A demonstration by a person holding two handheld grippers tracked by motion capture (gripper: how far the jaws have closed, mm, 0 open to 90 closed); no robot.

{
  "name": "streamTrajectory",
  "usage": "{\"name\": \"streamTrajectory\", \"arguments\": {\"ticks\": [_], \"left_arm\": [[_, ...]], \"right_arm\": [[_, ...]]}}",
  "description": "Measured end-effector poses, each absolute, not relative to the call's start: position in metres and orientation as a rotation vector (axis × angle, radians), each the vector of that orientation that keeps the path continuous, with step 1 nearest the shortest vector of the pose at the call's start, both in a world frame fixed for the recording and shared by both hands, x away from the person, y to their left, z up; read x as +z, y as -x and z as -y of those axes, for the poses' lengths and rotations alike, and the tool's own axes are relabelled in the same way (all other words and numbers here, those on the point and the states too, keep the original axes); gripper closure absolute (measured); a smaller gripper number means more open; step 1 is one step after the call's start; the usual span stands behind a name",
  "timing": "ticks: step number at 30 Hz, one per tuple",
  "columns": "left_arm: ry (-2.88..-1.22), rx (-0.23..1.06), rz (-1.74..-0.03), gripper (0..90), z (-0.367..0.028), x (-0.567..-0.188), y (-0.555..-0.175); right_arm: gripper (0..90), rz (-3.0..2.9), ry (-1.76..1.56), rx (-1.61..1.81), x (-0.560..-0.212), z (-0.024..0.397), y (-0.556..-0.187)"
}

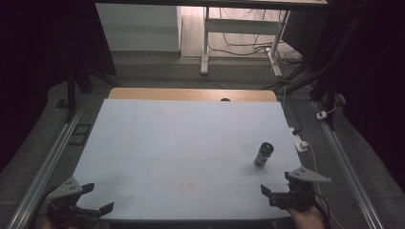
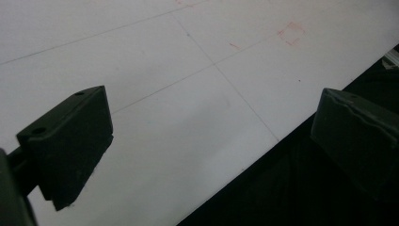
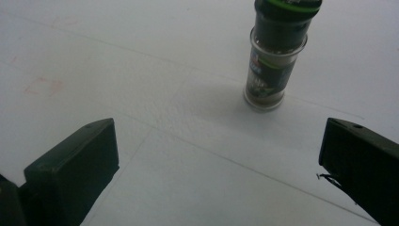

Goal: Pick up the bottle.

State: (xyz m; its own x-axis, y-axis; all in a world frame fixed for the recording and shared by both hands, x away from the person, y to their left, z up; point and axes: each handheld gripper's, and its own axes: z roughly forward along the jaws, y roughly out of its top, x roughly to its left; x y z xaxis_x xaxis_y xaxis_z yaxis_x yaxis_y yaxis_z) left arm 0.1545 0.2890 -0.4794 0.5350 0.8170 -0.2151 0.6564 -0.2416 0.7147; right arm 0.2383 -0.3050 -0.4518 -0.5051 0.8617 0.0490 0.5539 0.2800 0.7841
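Two grippers sit at the bottom corners of the high view: the left gripper [image 1: 98, 198] and the right gripper [image 1: 276, 183], both with jaws spread wide and grasping nothing. Right of centre on the white table [image 1: 181, 143], a spice jar [image 1: 262, 154] stands upright, just above the right gripper.

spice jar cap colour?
Dark, near black, with a bright green band round the cap of the spice jar; clearest in the right gripper view.
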Motion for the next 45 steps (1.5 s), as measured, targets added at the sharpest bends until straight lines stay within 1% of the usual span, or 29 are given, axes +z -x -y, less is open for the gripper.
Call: {"name": "streamTrajectory", "arguments": {"ticks": [16,22,45], "left_arm": [[-1.977,0.258,-1.189,0.1,-0.289,-0.479,-0.154],[-1.982,0.264,-1.184,0.1,-0.289,-0.479,-0.154],[-1.979,0.256,-1.183,0.0,-0.289,-0.479,-0.154]], "right_arm": [[0.0,-2.213,-1.248,1.041,-0.461,0.308,-0.262],[0.0,-2.230,-1.225,1.076,-0.461,0.305,-0.267],[0.0,-2.243,-1.270,1.007,-0.479,0.307,-0.320]]}}
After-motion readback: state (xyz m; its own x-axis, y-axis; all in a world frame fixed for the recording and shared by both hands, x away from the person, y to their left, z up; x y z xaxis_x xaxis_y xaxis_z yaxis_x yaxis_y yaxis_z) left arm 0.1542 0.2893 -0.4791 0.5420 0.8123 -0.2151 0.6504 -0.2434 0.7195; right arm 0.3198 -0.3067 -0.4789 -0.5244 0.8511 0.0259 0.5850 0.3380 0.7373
